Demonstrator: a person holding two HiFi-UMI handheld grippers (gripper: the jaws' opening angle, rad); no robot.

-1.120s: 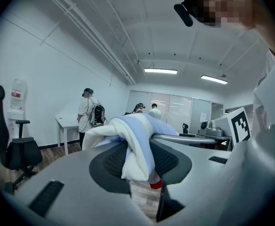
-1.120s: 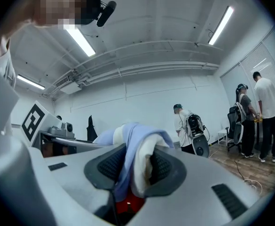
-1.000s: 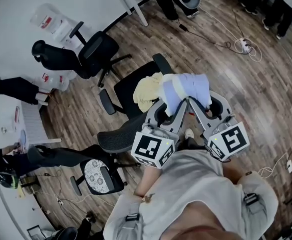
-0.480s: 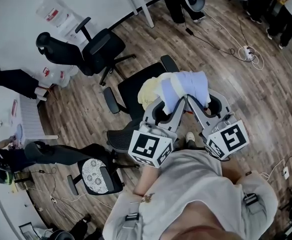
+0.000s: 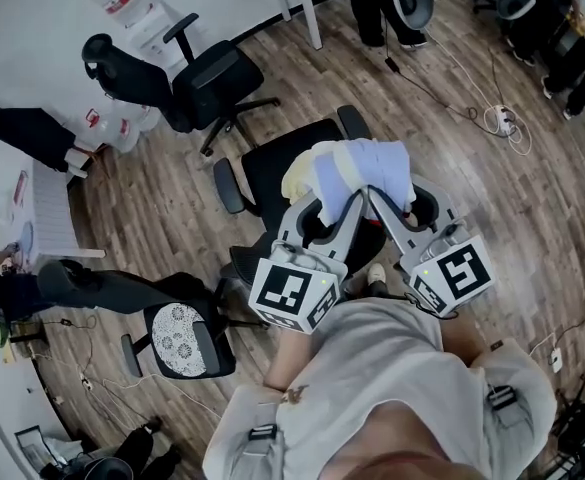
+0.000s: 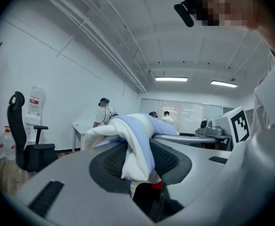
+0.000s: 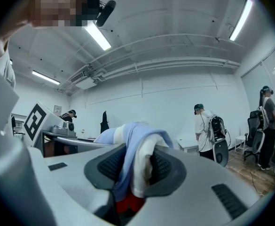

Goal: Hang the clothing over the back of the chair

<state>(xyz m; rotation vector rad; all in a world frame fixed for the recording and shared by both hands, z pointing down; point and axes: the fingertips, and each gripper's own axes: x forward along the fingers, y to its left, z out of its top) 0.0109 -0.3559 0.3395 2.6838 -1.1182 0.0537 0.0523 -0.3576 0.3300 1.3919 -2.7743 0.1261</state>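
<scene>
The clothing, a bunched bundle of pale blue, white and pale yellow fabric, hangs pinched in the left tool and right tool above the black swivel chair.

A brown wood-plank floor meets white walls, with a black office chair far left, a white table beyond it, a cabled power strip far right, and strip lights overhead.

Head view steeply down from above, both gripper views level, close, sharing the clothing
</scene>
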